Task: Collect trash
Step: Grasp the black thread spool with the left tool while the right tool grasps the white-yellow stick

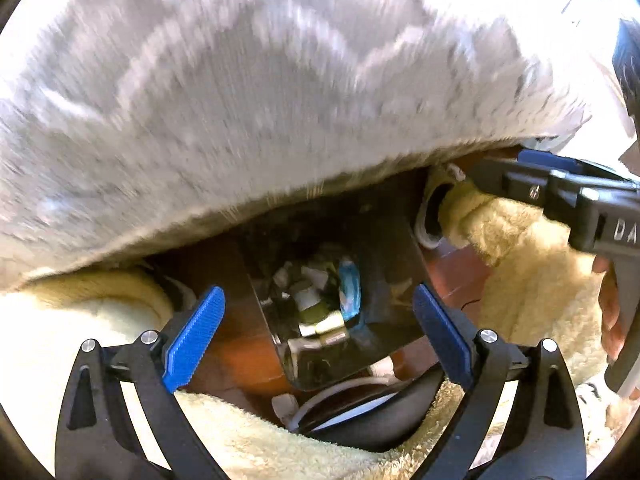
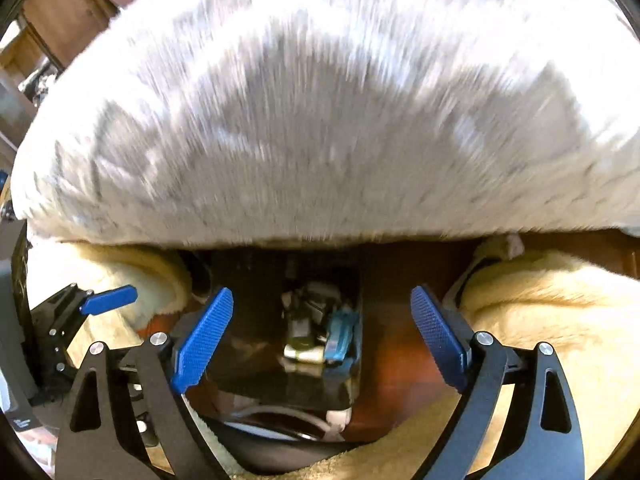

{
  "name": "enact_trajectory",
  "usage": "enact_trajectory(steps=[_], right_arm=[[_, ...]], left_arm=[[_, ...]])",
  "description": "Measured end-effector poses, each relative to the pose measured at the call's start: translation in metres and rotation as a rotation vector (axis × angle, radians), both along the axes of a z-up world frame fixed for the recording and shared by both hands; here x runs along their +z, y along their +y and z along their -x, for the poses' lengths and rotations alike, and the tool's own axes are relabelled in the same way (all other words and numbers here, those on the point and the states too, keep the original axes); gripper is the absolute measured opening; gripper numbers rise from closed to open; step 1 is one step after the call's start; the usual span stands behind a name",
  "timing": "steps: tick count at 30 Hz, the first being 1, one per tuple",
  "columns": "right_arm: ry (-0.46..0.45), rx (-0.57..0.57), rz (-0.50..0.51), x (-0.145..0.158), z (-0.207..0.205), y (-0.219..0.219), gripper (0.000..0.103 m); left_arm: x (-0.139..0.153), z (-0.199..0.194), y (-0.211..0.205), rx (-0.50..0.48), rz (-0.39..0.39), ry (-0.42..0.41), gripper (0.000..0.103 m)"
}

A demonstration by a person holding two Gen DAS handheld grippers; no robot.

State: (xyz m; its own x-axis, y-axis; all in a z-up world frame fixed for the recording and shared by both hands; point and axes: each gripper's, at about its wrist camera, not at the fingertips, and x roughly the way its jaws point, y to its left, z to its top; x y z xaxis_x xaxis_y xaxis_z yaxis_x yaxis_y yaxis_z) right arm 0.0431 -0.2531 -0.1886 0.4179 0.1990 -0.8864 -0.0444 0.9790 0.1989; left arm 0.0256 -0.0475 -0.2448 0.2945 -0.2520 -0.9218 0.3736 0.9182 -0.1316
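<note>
A: Where fuzzy grey-white fabric (image 1: 248, 92) overhangs, a dark glossy bin (image 1: 384, 240) holds crumpled trash (image 1: 316, 300) on the wood floor (image 1: 460, 272).
B: Left claw (image 1: 320, 344) released, blue ribbed pads (image 1: 192, 332) spread over the bin; right claw (image 2: 320, 340) likewise released. Legible: "DA" on the right claw's body.

Blurred grey-white fur (image 1: 248, 92); cream fleece (image 2: 552, 312)
</note>
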Motion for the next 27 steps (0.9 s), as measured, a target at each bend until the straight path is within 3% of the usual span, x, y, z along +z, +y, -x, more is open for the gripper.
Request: enact_trajectory(steps=[7, 14, 21, 27], right_arm=[[-0.216, -0.023, 0.03, 0.079, -0.008, -0.017, 0.091], [-0.331, -0.04, 0.097, 0.13, -0.044, -0.016, 0.091], [-0.359, -0.024, 0.078, 0.157, -0.101, -0.01, 0.091], [-0.341, -0.022, 0.077, 0.148, -0.184, 0.007, 0.091]], left_arm=[[0.077, -0.008, 0.016, 0.024, 0.025, -0.185, 0.09], [0.147, -0.054, 0.028, 0.076, 0.02, -0.342, 0.09], [0.16, -0.124, 0.031, 0.131, 0.012, -0.349, 0.09], [0.161, -0.184, 0.038, 0.163, 0.009, -0.341, 0.09]])
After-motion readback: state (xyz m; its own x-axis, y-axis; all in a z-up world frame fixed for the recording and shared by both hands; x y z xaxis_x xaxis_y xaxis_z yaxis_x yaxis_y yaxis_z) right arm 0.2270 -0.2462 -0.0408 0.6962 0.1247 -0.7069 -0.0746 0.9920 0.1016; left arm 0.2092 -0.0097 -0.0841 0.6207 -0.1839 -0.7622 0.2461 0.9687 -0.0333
